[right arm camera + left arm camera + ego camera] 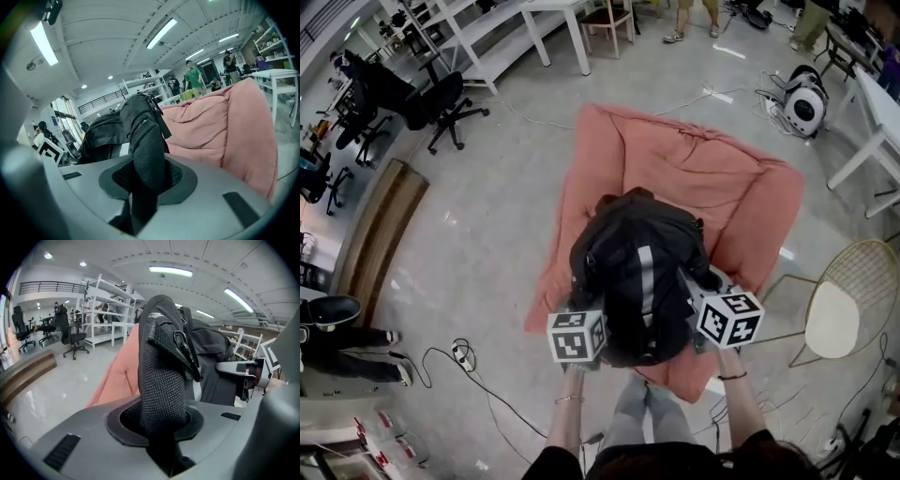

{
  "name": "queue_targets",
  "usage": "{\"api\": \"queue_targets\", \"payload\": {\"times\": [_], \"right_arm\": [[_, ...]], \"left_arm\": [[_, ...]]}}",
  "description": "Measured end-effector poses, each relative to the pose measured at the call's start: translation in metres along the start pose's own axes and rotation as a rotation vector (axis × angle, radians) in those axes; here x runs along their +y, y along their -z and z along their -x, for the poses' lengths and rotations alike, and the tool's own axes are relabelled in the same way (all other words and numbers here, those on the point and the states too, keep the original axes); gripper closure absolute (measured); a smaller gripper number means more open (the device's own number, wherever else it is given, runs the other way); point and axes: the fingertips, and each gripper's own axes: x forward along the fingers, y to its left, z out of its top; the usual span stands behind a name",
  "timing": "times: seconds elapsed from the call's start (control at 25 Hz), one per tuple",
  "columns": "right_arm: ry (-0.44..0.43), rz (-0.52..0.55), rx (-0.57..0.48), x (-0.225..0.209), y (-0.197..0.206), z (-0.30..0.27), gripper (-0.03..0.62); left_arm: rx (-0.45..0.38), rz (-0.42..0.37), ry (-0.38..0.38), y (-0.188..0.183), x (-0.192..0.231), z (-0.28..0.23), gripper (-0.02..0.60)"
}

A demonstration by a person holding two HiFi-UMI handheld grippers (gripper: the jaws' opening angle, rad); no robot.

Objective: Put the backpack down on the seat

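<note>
Black nylon backpack [639,272], with a grey stripe down its middle, sits over the front half of the salmon-pink beanbag seat [741,183]. From above it cannot be told whether its bottom rests on the cushion or hangs just over it. The left gripper [161,430] is clamped on a black mesh-padded shoulder strap [161,376], which rises upright out of the closed jaws with a plastic buckle near its top. The right gripper [140,192] likewise pinches the other strap [147,145] between its jaws. The bag's body shows just behind that strap, with the pink cushion beside it. In the head view the left marker cube [575,336] and the right marker cube [729,317] flank the near end of the backpack, close against its sides.

To the seat's right stands a gold wire chair [848,300] with a pale seat pad. Beyond the seat's far right corner a round white appliance [806,101] lies among cables, near a white table [872,122]. To the seat's left, across a stretch of polished floor, lies a low wooden platform [380,225], and farther off that way stand black office chairs [441,103]. White shelving racks [502,37] stand beyond the seat's far left corner. Near its front left corner a black cable with a power strip [464,354] trails over the floor.
</note>
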Motion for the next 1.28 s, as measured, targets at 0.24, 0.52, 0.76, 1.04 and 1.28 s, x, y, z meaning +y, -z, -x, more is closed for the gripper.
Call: {"api": "queue_targets", "payload": {"times": [0.24,0.52,0.76,1.04,1.28], "right_arm": [[0.011,0.002,0.029,-0.009,0.004,-0.024,0.516],[0.019,0.007,0.042,-0.016,0.006,-0.055,0.516],[0.026,0.023,0.053,-0.02,0.004,-0.081,0.516],[0.052,0.037,0.065,-0.029,0.005,-0.109,0.514],[0.073,0.049,0.073,-0.036,0.003,-0.122,0.511]], "left_arm": [[0.024,0.012,0.002,0.001,0.012,-0.024,0.486],[0.044,0.019,-0.002,-0.001,0.031,-0.049,0.486],[0.059,0.04,-0.019,-0.004,0.047,-0.067,0.482],[0.068,0.044,-0.045,-0.005,0.062,-0.09,0.477],[0.068,0.05,-0.071,-0.007,0.069,-0.102,0.463]]}}
